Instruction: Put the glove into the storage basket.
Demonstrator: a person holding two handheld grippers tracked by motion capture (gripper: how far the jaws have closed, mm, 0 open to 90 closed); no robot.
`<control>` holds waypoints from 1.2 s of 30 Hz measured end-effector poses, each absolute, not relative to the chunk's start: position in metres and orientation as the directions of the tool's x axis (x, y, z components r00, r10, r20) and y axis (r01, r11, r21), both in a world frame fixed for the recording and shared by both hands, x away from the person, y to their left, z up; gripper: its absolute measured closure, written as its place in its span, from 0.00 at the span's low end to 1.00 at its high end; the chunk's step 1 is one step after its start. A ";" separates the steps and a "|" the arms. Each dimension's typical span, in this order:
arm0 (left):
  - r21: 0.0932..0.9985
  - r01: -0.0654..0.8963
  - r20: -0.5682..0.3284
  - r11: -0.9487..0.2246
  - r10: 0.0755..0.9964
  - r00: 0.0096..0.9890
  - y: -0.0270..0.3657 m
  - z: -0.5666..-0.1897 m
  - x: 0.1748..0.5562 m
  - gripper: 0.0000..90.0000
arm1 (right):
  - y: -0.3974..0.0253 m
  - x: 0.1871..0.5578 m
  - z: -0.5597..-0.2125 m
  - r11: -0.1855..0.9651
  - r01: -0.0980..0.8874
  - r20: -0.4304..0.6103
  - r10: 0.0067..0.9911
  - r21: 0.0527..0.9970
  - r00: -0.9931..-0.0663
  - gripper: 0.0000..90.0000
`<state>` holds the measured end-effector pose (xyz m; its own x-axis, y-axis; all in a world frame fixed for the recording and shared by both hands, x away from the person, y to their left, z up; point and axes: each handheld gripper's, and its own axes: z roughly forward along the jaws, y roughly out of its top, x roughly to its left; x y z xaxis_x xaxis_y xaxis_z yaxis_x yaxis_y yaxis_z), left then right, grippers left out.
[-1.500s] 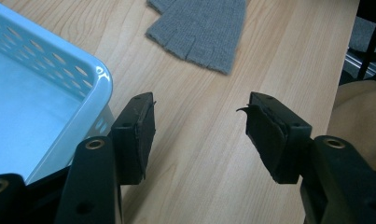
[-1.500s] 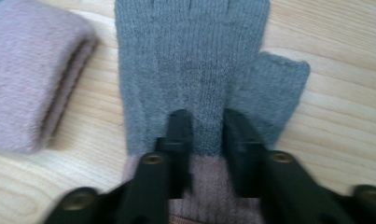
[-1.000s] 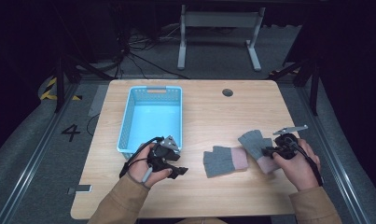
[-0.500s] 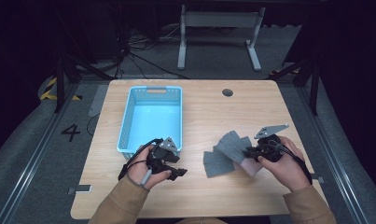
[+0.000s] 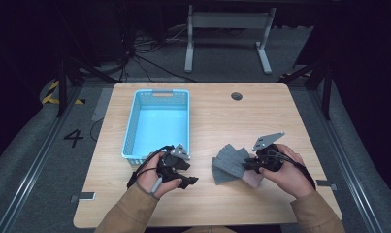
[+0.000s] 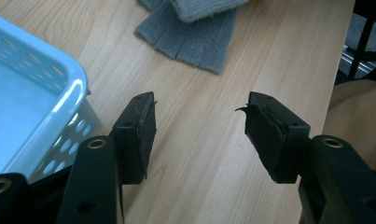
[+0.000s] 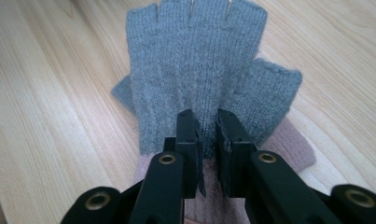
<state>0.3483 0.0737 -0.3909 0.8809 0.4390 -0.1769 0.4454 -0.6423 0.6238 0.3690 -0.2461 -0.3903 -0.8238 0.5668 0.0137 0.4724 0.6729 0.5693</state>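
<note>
High view: right gripper (image 5: 251, 164) sits at the right edge of the grey gloves (image 5: 229, 162), clamped on the upper one near its pink cuff (image 5: 255, 178). Gloves lie on the table (image 5: 222, 116) right of centre, near the front edge, fanned out with the second glove partly under the first. Left gripper (image 5: 189, 180) rests on the wood just in front of the blue basket (image 5: 156, 124), well apart from the gloves. Bare wood between the two grippers; wide free area behind the gloves up to the grommet hole (image 5: 236, 96).

Left gripper view: left gripper (image 6: 199, 130) has its jaws spread wide, nothing between them, bare table below. Basket wall (image 6: 59, 107) is just beside the left jaw. Glove fingers (image 6: 195, 39) lie ahead, apart from the jaws.

Right gripper view: right gripper (image 7: 206, 140) is pinched on knit of the top grey glove (image 7: 195, 60) at the cuff end, finger stubs pointing away. Second glove (image 7: 269, 93) sticks out from under it at the right. Pink cuff (image 7: 293, 144) shows beneath the jaws. Open wood on both sides.
</note>
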 end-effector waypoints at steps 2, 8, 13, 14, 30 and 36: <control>0.626 0.440 -0.174 -0.644 0.435 0.883 0.071 -0.393 0.348 0.50 | -0.246 0.370 -0.394 0.681 0.468 0.013 0.559 0.563 -0.829 0.90; 0.628 0.408 -0.129 -0.662 0.429 0.894 0.058 -0.400 0.347 0.63 | -0.244 0.375 -0.409 0.703 0.458 0.008 0.542 0.545 -0.841 0.90; 0.630 0.409 -0.132 -0.660 0.428 0.894 0.047 -0.406 0.346 0.71 | -0.243 0.375 -0.418 0.711 0.442 -0.006 0.531 0.547 -0.847 0.84; 0.637 0.406 -0.132 -0.656 0.426 0.895 0.045 -0.407 0.347 0.72 | -0.243 0.375 -0.418 0.709 0.440 -0.007 0.531 0.551 -0.848 0.82; 0.585 0.364 -0.062 -0.725 0.408 0.911 0.011 -0.430 0.361 0.73 | -0.294 0.339 -0.407 0.642 0.546 -0.038 0.666 0.539 -0.745 0.71; 0.558 0.366 -0.033 -0.745 0.420 0.907 0.004 -0.435 0.365 0.68 | -0.303 0.334 -0.412 0.644 0.566 -0.031 0.674 0.515 -0.738 0.71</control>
<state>0.3651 0.0042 -0.4352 0.9067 0.4204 -0.0332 0.3657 -0.7446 0.5585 0.3343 -0.3025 -0.4116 -0.7383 0.6737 -0.0312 0.5658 0.6440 0.5149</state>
